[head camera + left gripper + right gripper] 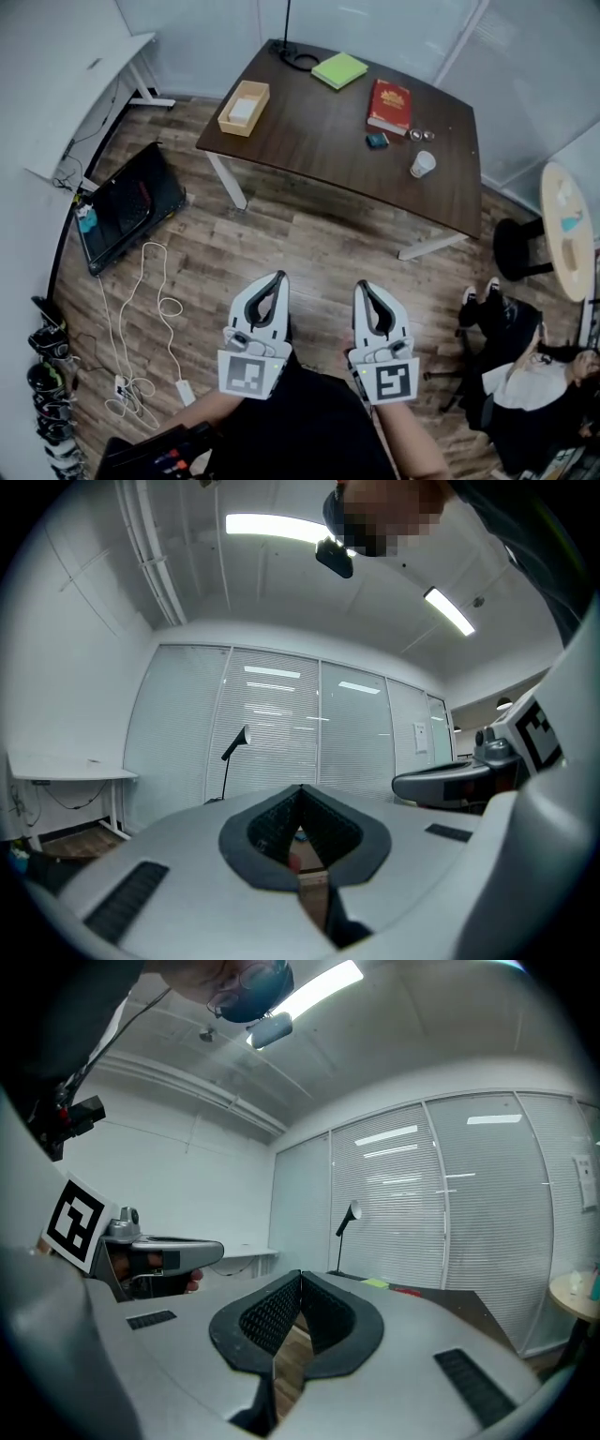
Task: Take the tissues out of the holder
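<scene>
A wooden tissue holder (228,118) with white tissues (244,109) in it stands near the left edge of the dark table (319,141), far ahead of me. Both grippers hang level over the wooden floor, well short of the table. In the head view my left gripper (277,278) is shut, with nothing between its jaws. Beside it my right gripper (362,286) is shut and empty too. In the left gripper view the left gripper (301,787) has its tips touching. The right gripper (300,1275) in its own view also has its tips together.
On the table lie a green pad (339,69), a red book (389,105), a white cup (423,164) and a lamp base (292,56). A black case (122,206) and white cables (141,309) lie on the floor at left. A seated person (534,375) is at right.
</scene>
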Demonstrator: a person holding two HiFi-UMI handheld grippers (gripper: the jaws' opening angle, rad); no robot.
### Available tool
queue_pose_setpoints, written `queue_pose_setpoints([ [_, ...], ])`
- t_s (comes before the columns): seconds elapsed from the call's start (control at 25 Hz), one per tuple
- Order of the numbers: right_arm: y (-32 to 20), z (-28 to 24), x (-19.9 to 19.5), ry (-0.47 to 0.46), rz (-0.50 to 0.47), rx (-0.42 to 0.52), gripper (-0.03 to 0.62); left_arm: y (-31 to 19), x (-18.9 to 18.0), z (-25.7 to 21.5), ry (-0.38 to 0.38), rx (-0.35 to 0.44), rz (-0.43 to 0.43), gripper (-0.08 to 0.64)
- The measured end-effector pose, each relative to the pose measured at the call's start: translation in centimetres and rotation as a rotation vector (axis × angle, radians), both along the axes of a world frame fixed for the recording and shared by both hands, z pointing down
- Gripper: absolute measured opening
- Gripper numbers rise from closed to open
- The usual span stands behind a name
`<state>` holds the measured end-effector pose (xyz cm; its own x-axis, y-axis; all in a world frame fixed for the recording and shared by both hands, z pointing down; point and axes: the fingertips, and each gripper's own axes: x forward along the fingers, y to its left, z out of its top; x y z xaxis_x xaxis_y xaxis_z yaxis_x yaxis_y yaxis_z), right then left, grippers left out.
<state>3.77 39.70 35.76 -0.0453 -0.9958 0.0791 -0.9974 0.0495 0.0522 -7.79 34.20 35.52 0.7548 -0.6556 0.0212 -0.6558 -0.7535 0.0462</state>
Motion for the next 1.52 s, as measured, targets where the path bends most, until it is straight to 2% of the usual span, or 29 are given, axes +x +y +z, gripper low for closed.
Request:
queue_pose_setpoints([
  [0.28,-7.1,0.5,0.5,-0.04,0.016,-0.044,0.011,-6.5,0.7,1.0,0.04,-0.036,0.031,-0.002],
  [0.4,-10.2,1.0,-0.5,-0.049,-0.009,-0.049,0.011,-9.5,1.2,-0.1,0.028,-0.055,0.053,-0.002],
  [0.56,-13.6,1.2,-0.7,-0.034,0.014,-0.062,0.011,-11.4,0.4,3.0,-0.002,-0.075,0.072,-0.002],
  [0.72,-16.9,-0.1,0.2,-0.046,0.047,-0.026,0.011,-15.8,1.2,-1.0,0.056,-0.052,0.043,-0.002],
  [0.96,-21.4,-1.8,1.5,-0.039,0.068,0.029,0.011,-20.4,1.3,-2.7,0.081,-0.006,0.016,-0.002],
  [1.28,-23.2,-1.7,0.7,-0.04,0.053,0.025,0.011,-22.8,0.3,-2.8,0.103,0.003,-0.017,-0.002],
  [1.52,-22.9,-1.6,0.0,-0.04,0.054,0.003,0.011,-22.5,0.6,-2.3,0.092,-0.01,0.006,-0.002],
])
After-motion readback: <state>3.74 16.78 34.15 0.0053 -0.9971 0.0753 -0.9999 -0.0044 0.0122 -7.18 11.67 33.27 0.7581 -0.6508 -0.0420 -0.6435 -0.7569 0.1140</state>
